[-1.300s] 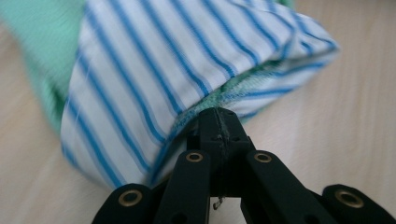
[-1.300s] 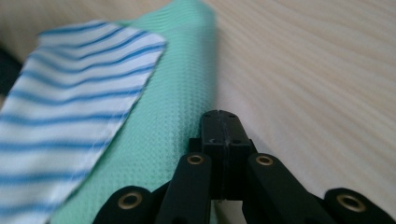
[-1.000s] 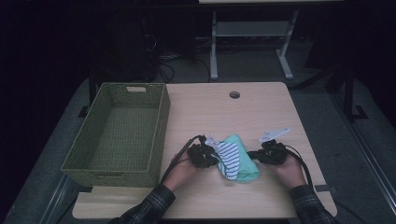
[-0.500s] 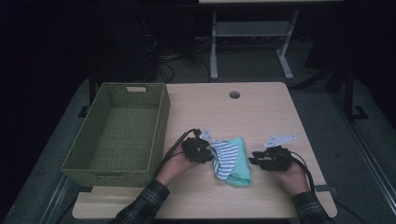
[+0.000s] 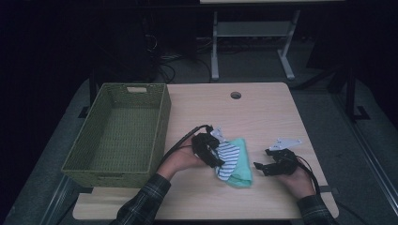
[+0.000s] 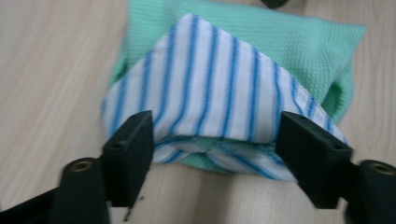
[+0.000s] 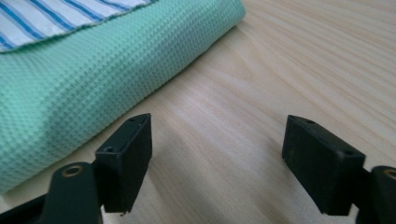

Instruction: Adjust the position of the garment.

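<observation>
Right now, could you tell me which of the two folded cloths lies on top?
The blue-striped white cloth lies on top; the plain green cloth is underneath, showing around its edges.

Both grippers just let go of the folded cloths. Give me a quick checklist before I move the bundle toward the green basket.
1. Left gripper free of the cloth: ok, its jaws have just been opening and stand wide, with the striped cloth between them but not pinched.
2. Right gripper free: ok, its jaws have just been opening over bare table, beside the green cloth.
3. Bundle tidy: ok, striped cloth lies folded on the green one.
4. Woven basket ready: ok, nothing lies in it.
5. Path to the basket: ok, bare tabletop between.
6. Fold will hold when lifted: cannot tell.
</observation>
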`<state>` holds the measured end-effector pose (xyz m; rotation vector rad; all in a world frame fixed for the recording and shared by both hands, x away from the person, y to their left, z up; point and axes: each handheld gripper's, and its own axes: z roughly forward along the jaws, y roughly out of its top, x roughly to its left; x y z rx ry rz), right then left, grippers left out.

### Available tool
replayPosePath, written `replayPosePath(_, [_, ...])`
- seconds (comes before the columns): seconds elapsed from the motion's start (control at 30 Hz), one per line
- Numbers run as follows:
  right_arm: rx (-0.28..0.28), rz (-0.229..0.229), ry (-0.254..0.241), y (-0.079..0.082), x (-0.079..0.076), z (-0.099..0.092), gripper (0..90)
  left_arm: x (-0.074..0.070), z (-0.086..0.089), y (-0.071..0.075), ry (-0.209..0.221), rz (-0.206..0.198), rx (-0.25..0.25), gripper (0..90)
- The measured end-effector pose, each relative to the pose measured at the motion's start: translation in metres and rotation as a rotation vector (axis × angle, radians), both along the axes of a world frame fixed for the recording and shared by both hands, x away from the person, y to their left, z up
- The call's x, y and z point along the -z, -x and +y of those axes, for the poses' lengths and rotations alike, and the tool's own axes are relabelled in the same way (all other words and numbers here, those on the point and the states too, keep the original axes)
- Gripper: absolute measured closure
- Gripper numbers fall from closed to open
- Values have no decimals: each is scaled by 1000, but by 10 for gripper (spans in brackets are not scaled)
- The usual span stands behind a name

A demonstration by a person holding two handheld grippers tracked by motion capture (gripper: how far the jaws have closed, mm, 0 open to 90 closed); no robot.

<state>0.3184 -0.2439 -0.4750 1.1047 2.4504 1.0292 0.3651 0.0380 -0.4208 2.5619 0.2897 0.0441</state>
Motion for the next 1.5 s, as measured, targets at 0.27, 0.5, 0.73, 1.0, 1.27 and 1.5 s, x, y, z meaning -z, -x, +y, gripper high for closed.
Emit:
replayPosePath(0.27, [0, -9, 9, 0, 2, 2, 216, 16, -9, -1, -72, 22, 51, 161])
replayPosePath(0.5, [-6, -22, -1, 0, 4, 1, 212, 29, -12, -2, -106, 17, 64, 130])
replayPosePath(0.73, [-10, -41, -26, 1, 7, 2, 205, 33, -8, -2, -87, 12, 66, 126])
replayPosePath(1.0, [6, -37, -22, 0, 7, 3, 169, 29, -6, 1, -67, 21, 75, 278])
replayPosePath(1.27, [19, -34, -22, 0, 7, 3, 150, 28, -5, 4, -37, 46, 69, 579])
replayPosePath(1.5, [21, -31, -15, 0, 7, 3, 136, 27, -6, 5, -33, 71, 43, 700])
